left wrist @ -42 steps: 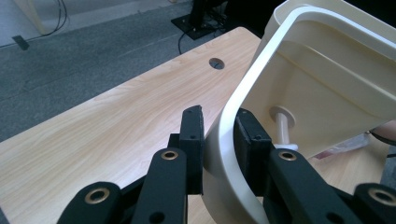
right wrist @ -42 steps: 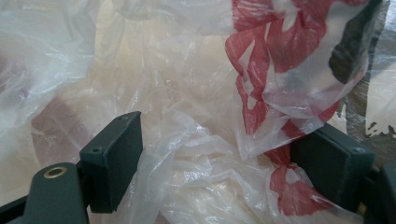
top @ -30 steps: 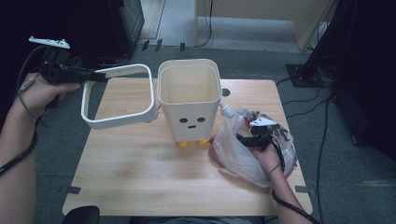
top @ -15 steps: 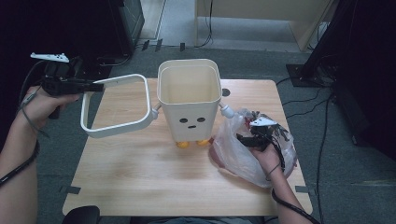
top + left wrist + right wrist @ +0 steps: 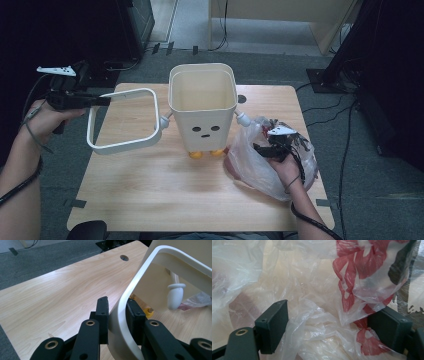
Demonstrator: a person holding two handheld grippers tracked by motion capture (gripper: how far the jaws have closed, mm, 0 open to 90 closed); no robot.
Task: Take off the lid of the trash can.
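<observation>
A cream square bin [image 5: 202, 107] with a drawn face, small arms and orange feet [image 5: 196, 154] stands at the middle of the table. My left gripper [image 5: 107, 100] is shut on one side of a white square ring frame [image 5: 125, 145], which hangs tilted left of the bin, its lower edge close to the tabletop. In the left gripper view the pads of my left gripper [image 5: 117, 307] press the frame [image 5: 155, 255] from both sides, with the bin's arm knob [image 5: 176, 293] behind. My right gripper [image 5: 262, 148] rests in a clear plastic bag [image 5: 250, 160] with red print; its jaws [image 5: 332, 325] stand wide apart around crumpled bag [image 5: 312, 277].
The wooden table [image 5: 175, 200] has a cable hole [image 5: 241, 98] behind the bin. Grey carpet surrounds it, with cables [image 5: 345, 150] on the floor at the right and dark furniture [image 5: 75, 30] at the back left.
My left gripper has sunk and carried the ring frame lower, toward the tabletop. The right hand and the bag have stayed put.
</observation>
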